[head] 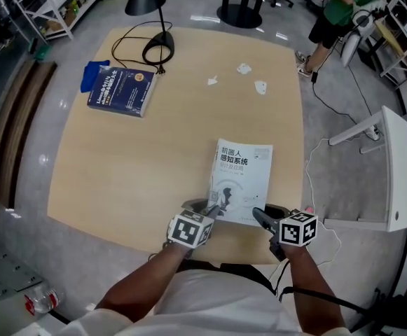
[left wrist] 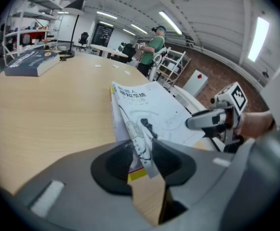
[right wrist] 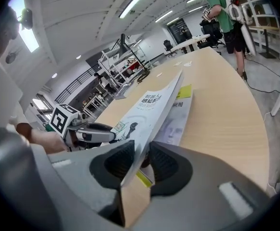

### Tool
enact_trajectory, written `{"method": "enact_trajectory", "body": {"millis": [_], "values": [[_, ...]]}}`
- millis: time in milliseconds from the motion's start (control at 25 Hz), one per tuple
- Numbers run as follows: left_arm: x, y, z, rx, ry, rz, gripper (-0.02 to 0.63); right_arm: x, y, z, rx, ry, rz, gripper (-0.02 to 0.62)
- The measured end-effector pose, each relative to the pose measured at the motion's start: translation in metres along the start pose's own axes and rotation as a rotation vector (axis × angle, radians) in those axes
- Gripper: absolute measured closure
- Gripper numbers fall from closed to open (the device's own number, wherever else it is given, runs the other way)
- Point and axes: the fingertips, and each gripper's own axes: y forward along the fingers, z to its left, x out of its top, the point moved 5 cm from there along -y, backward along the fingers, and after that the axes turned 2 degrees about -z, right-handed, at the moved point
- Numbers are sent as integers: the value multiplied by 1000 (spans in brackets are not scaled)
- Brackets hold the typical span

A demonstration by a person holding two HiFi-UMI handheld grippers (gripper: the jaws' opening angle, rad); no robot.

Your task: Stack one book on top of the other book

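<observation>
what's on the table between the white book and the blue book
Nothing: the head view shows bare table between the white book and the blue book. The lamp base and paper scraps sit off that line.

So the left tool has the lifted cover of the white paperback book pinched over the pale wooden desk, thick dark-blue book way back left.
</observation>
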Motion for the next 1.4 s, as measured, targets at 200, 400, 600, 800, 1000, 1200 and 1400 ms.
{"method": "enact_trajectory", "body": {"millis": [200, 400, 600, 800, 1000, 1200, 1400], "values": [[-4, -3, 2, 66, 79, 5, 437, -8, 6, -3, -9, 54, -2, 495], [-5, -11, 8, 50, 91, 24, 422, -10, 4, -9, -24, 69, -21, 495], [-12, -5, 12, 22, 99, 72, 422, -12, 10, -13, -51, 71, -4, 493], [-10, -4, 10, 9, 104, 106, 422, -16, 9, -13, -201, -129, 88, 436], [-13, -12, -2, -85, 212, 207, 354, -31, 5, 2, -193, -339, 287, 309], [-42, -8, -5, -73, 429, 385, 316, -50, 13, 4, -229, -451, 403, 288], [-61, 9, 6, 22, 599, 459, 353, -52, 24, 5, -263, -478, 428, 289]]}}
